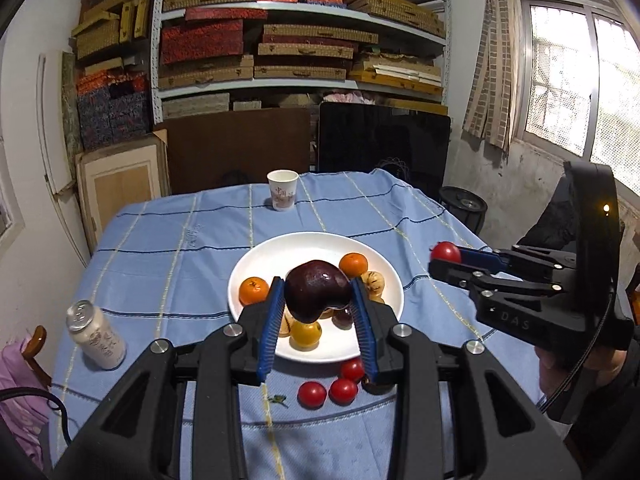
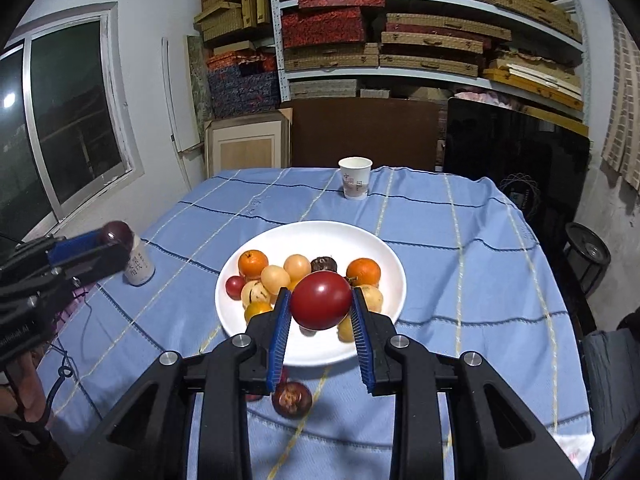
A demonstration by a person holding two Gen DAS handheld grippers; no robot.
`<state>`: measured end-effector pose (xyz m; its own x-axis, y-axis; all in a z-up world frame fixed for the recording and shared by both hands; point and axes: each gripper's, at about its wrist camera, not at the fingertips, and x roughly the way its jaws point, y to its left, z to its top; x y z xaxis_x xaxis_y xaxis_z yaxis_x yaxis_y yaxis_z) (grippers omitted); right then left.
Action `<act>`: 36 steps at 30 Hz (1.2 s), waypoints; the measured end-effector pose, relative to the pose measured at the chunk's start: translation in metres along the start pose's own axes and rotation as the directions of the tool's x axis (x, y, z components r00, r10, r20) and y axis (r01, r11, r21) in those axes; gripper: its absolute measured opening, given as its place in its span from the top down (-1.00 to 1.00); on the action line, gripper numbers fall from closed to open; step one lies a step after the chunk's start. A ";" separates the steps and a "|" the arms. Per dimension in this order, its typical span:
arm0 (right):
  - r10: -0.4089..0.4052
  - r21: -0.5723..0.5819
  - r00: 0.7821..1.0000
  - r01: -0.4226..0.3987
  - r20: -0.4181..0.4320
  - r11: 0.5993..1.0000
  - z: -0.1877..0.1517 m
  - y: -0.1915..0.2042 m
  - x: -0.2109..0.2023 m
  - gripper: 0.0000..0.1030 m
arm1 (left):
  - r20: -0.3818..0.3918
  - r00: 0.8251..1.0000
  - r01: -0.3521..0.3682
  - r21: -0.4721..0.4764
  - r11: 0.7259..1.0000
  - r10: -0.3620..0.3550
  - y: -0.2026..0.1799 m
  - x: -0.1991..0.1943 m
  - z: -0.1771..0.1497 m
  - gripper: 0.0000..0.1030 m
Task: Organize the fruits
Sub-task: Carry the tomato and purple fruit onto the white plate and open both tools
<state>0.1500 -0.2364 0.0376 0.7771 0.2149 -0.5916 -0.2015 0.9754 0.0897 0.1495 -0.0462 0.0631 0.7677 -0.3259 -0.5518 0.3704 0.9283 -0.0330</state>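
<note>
A white plate (image 1: 264,256) (image 2: 380,248) sits mid-table holding oranges (image 1: 353,265) (image 2: 253,263), yellow fruits (image 2: 275,279) and dark ones. My left gripper (image 1: 318,294) is shut on a dark purple fruit (image 1: 316,294) and holds it above the plate; it shows at the left of the right wrist view (image 2: 116,234). My right gripper (image 2: 320,300) is shut on a red tomato (image 2: 321,300) above the plate's near side; it shows at the right of the left wrist view (image 1: 445,253). Three red tomatoes (image 1: 343,390) and a dark fruit (image 2: 292,399) lie on the cloth before the plate.
A blue checked cloth (image 1: 168,248) covers the table. A paper cup (image 1: 282,195) (image 2: 355,183) stands at the far edge. A white can (image 1: 96,334) (image 2: 139,266) stands at the left. Shelves of boxes (image 1: 304,40) fill the back wall.
</note>
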 end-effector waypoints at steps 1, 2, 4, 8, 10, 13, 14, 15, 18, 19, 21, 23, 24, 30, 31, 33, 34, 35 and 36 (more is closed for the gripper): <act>0.003 -0.003 1.000 -0.003 -0.007 1.000 0.005 -0.002 0.009 0.42 | -0.010 1.000 0.001 -0.003 1.000 -0.001 0.001 0.009 0.002 0.36; 0.002 -0.007 1.000 -0.002 -0.012 1.000 0.010 -0.003 0.018 0.42 | -0.019 1.000 -0.001 -0.004 1.000 0.001 0.003 0.019 0.004 0.36; 0.001 -0.012 1.000 -0.001 -0.016 1.000 0.016 -0.004 0.033 0.42 | -0.035 0.999 -0.017 0.001 1.000 0.017 0.006 0.041 0.010 0.36; -0.014 -0.016 1.000 0.014 -0.027 1.000 0.028 -0.007 0.066 0.42 | -0.065 0.997 -0.032 -0.021 0.999 0.031 0.017 0.079 0.017 0.36; -0.020 -0.022 0.999 0.019 -0.039 1.000 0.031 -0.008 0.085 0.41 | -0.079 0.996 -0.044 -0.027 0.999 0.042 0.021 0.098 0.019 0.36; -0.027 -0.028 0.997 0.025 -0.071 0.999 0.032 -0.010 0.112 0.41 | -0.111 0.992 -0.062 -0.030 0.998 0.059 0.029 0.129 0.019 0.36; -0.027 -0.026 0.996 0.025 -0.083 0.999 0.031 -0.012 0.122 0.41 | -0.120 0.991 -0.067 -0.033 0.997 0.062 0.032 0.136 0.019 0.36; -0.027 -0.022 0.995 0.025 -0.093 0.999 0.031 -0.013 0.128 0.41 | -0.132 0.989 -0.072 -0.038 0.997 0.066 0.035 0.146 0.018 0.36; -0.027 -0.007 0.991 0.026 -0.133 1.000 0.026 -0.019 0.151 0.41 | -0.168 0.984 -0.074 -0.059 0.996 0.063 0.044 0.170 0.013 0.36; -0.028 -0.005 0.990 0.027 -0.141 1.000 0.024 -0.020 0.156 0.41 | -0.176 0.982 -0.075 -0.063 0.995 0.063 0.047 0.176 0.011 0.36; -0.027 -0.003 0.988 0.027 -0.153 1.000 0.021 -0.021 0.163 0.41 | -0.188 0.980 -0.080 -0.063 0.995 0.067 0.050 0.186 0.008 0.36; -0.019 -0.003 0.986 0.019 -0.163 1.000 0.019 -0.021 0.168 0.41 | -0.199 0.978 -0.080 -0.067 0.994 0.066 0.053 0.192 0.006 0.36; -0.013 -0.003 0.986 0.013 -0.166 1.000 0.019 -0.021 0.169 0.41 | -0.203 0.977 -0.080 -0.070 0.994 0.064 0.055 0.195 0.005 0.36; -0.016 -0.019 0.991 0.013 -0.132 1.000 0.022 -0.019 0.158 -0.33 | -0.179 0.979 -0.111 -0.069 0.991 0.097 0.057 0.188 0.005 -0.56; -0.011 -0.019 0.992 0.008 -0.127 1.000 0.023 -0.019 0.153 -0.33 | -0.177 0.980 -0.105 -0.084 0.991 0.089 0.060 0.183 0.005 -0.56; -0.011 -0.016 0.993 0.009 -0.113 1.000 0.022 -0.020 0.139 -0.33 | -0.168 0.983 -0.093 -0.125 0.988 0.071 0.065 0.169 0.005 -0.56; 0.001 -0.009 0.994 -0.002 -0.105 1.000 0.020 -0.020 0.127 -0.33 | -0.165 0.984 -0.087 -0.134 0.987 0.065 0.067 0.162 0.004 -0.56; 0.011 -0.006 0.995 -0.012 -0.099 1.000 0.018 -0.021 0.118 -0.33 | -0.159 0.986 -0.078 -0.140 0.987 0.055 0.068 0.150 0.002 -0.57; 0.018 -0.006 0.996 -0.019 -0.092 1.000 0.015 -0.021 0.108 -0.33 | -0.150 0.987 -0.074 -0.139 0.988 0.053 0.068 0.139 0.000 -0.61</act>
<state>0.2472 -0.2330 -0.0167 0.7151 0.2271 -0.6611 -0.2194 0.9709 0.0963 0.2815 -0.0284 -0.0163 0.6994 -0.2454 -0.6713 0.2360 0.9658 -0.1072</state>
